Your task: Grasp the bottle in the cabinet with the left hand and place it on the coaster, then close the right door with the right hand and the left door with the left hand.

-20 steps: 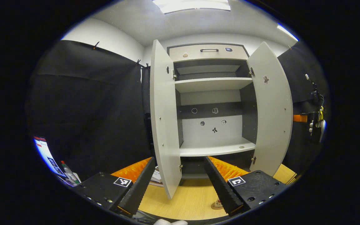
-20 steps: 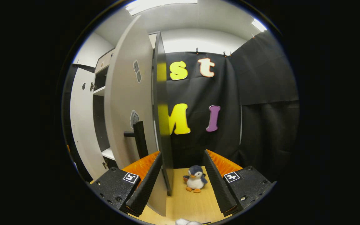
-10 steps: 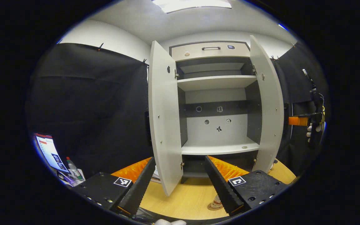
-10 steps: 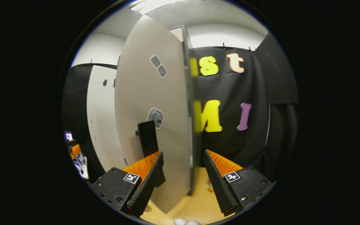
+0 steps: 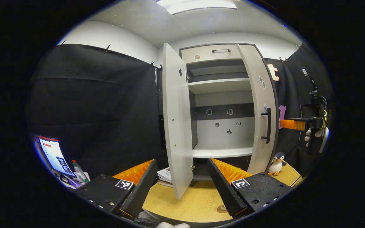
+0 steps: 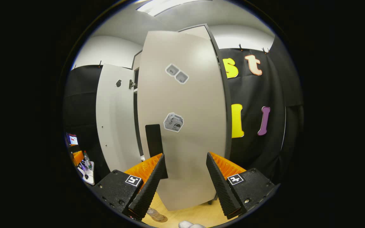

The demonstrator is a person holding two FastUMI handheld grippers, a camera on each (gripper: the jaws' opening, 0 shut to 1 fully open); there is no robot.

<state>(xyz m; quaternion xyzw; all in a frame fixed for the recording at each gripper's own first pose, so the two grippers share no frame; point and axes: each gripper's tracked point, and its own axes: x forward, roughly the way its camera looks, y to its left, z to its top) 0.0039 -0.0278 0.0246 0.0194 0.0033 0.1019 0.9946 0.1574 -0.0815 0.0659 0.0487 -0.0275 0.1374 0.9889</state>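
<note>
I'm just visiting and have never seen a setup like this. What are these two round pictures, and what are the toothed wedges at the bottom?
There is no robot here. A person holds a two-jawed tool in each hand, with a fisheye camera riding on each. The wedges are each tool's own jaws, and both pairs are open and empty.

The left gripper view faces a tall pale grey cabinet on a light wooden table. Its left door is wide open and its right door is partly shut. At far right, a gloved hand holds the right-hand tool.

The right gripper view faces that door's outer side. A clear plastic bottle rests on a round coaster.
</note>
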